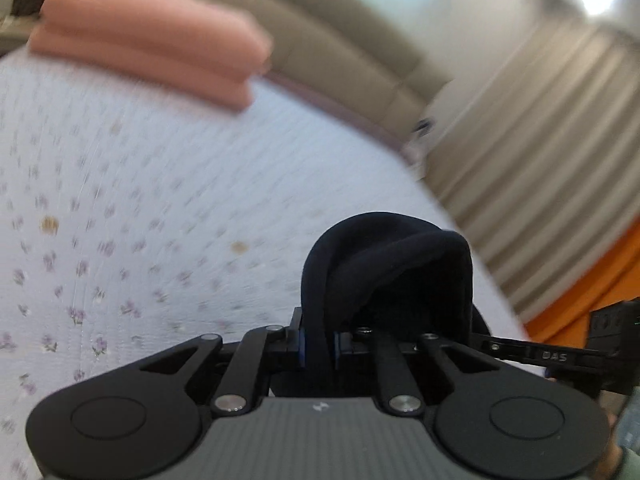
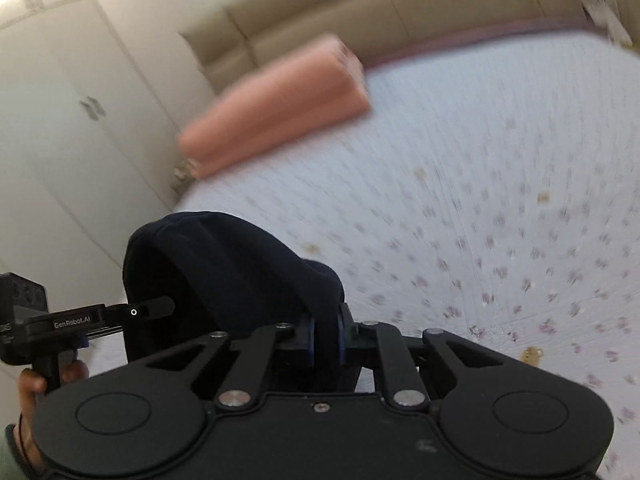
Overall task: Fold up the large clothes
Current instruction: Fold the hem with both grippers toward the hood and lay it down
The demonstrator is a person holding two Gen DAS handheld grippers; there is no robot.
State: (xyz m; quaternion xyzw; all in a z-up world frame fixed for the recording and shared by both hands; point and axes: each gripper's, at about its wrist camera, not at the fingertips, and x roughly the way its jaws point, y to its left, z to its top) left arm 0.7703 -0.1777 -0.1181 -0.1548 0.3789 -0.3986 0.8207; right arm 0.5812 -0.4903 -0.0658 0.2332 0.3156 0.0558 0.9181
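A dark navy garment (image 1: 396, 264) is bunched up and held above the bed by both grippers. My left gripper (image 1: 319, 346) is shut on a thick fold of it; the cloth bulges up past the blue pads. My right gripper (image 2: 326, 338) is shut on another fold of the same garment (image 2: 224, 264). The right gripper shows at the right edge of the left wrist view (image 1: 568, 356), and the left gripper shows at the left of the right wrist view (image 2: 96, 320). The two grippers are close side by side. Both views are blurred by motion.
A bed with a white, small-flower sheet (image 1: 168, 200) (image 2: 500, 208) lies below. A folded pink blanket (image 1: 152, 48) (image 2: 280, 104) sits at its far end by a beige headboard (image 2: 400, 4). Curtains (image 1: 540, 160) hang right; white wardrobe doors (image 2: 80, 120) stand left.
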